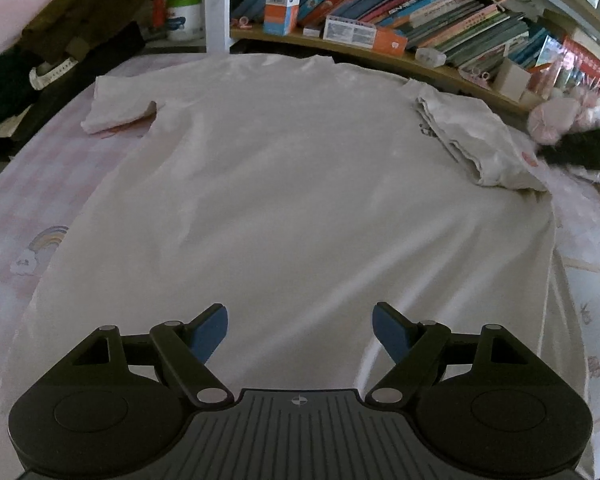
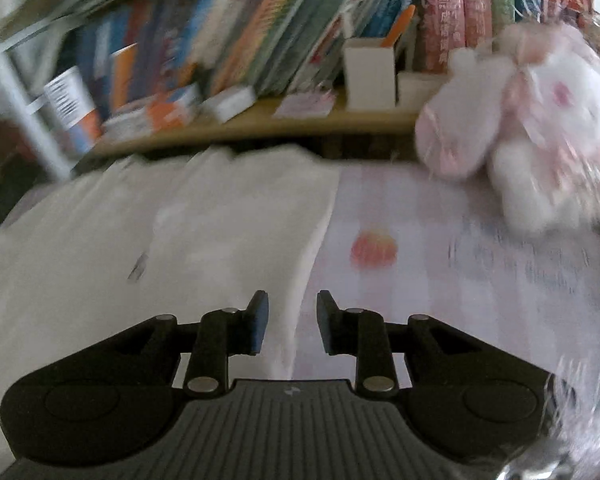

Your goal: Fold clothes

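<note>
This is a bedroom in a home, probably a child's one. A bed (image 1: 16, 208) has a pink checked sheet with a printed rainbow (image 1: 46, 240). Behind it a wooden shelf (image 1: 380, 58) is crowded with leaning books (image 1: 420, 4) and small boxes. A pink and white plush toy (image 2: 540, 120) sits on the bed, near the shelf.

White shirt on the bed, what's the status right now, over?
Left gripper open, empty, above the shirt's hem. Right gripper partly open, holding nothing, over the shirt's edge. White shirt spread flat, right sleeve folded in. Plush toy beside it, not blocking.
</note>
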Demonstrator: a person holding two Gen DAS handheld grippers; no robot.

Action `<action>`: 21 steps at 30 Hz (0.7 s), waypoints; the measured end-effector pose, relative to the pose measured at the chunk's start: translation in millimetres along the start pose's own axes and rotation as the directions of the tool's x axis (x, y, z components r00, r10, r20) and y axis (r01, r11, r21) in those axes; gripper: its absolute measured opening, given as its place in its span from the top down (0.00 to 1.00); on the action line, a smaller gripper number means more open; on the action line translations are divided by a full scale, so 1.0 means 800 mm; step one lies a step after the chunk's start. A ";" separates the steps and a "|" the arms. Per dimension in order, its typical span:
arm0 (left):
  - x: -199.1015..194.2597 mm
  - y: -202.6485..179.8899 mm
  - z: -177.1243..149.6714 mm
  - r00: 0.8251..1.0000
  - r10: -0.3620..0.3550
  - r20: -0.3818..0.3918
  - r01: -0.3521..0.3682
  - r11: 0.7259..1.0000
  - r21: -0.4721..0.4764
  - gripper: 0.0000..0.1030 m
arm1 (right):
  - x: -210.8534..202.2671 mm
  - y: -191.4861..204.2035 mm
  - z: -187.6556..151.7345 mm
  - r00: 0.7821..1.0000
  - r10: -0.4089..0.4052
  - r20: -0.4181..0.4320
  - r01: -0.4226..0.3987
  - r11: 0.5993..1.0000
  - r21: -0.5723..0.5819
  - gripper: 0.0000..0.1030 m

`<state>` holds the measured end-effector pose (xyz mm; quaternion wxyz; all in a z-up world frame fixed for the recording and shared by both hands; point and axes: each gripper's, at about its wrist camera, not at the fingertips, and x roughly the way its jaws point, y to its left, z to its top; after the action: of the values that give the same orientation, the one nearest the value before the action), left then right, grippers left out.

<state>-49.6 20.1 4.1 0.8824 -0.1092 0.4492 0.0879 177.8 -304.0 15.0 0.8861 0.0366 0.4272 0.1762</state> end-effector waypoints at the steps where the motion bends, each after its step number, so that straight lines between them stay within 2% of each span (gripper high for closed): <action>1: 0.001 -0.001 0.000 1.000 -0.007 -0.002 0.007 1.000 -0.007 0.20 | -0.010 0.006 -0.014 1.000 0.009 -0.002 -0.009 1.000 -0.008 0.76; 3: 0.003 -0.005 0.000 1.000 -0.021 -0.007 0.021 1.000 -0.018 0.20 | -0.024 0.024 -0.039 1.000 0.004 0.010 -0.004 0.998 -0.055 0.76; 7: -0.002 -0.024 -0.001 0.999 -0.041 0.006 0.040 0.999 0.012 0.20 | -0.015 0.072 -0.050 0.999 -0.031 0.036 0.039 0.968 -0.247 0.76; 8: -0.005 -0.028 -0.004 0.999 -0.043 0.009 0.043 0.999 0.024 0.20 | -0.011 0.085 -0.050 0.999 -0.019 0.032 0.028 0.956 -0.292 0.76; 10: -0.009 -0.036 -0.010 0.999 -0.042 0.008 0.041 0.998 0.049 0.20 | 0.001 0.104 -0.047 0.999 0.046 0.001 -0.043 0.951 -0.306 0.75; 13: -0.018 -0.039 -0.019 1.000 -0.025 0.009 0.024 0.997 0.067 0.20 | 0.028 0.110 -0.038 0.993 0.103 -0.055 -0.111 0.976 -0.187 0.69; 16: -0.029 -0.031 -0.023 1.000 0.002 0.020 -0.003 0.999 0.049 0.20 | 0.049 0.096 -0.029 0.982 0.170 -0.079 -0.166 0.984 0.060 0.68; 18: -0.034 -0.021 -0.025 0.999 0.023 0.025 -0.023 1.000 0.018 0.20 | 0.059 0.081 -0.026 0.974 0.219 -0.064 -0.195 0.945 0.263 0.65; 21: -0.040 -0.006 -0.028 0.998 0.047 0.030 -0.046 0.998 -0.035 0.20 | 0.069 0.060 -0.025 0.967 0.253 -0.025 -0.206 0.838 0.505 0.65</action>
<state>-84.1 7.3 17.7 0.8850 -0.1126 0.4362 0.1176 180.7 -242.1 -28.5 0.7987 0.3068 0.4901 0.1663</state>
